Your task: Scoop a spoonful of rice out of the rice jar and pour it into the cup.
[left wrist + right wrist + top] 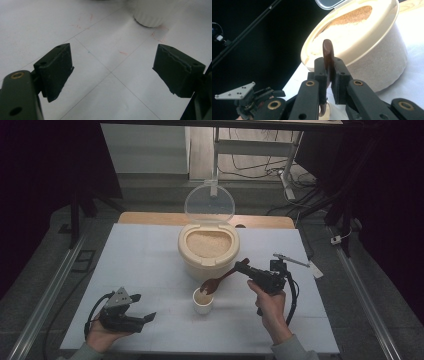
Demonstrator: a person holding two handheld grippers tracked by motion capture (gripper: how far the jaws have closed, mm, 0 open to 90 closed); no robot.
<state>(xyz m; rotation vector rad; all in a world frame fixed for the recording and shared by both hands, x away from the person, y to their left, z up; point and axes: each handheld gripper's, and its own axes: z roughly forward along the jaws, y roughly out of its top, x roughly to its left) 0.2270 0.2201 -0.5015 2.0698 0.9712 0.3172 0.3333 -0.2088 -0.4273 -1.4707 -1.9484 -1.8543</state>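
A white tabletop (faint grid lines, red scuffs) stands in a dim room with cables on the grey floor. The open rice container sits mid-table behind a small cup. The right gripper pinches a wooden spoon over the cup; the left gripper rests near the front edge, fingers wide.

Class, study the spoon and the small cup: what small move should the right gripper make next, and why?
Probably tip the wooden spoon so its load drops into the white cup: the right gripper clamps its handle, and the bowl hangs just over the cup's rim.
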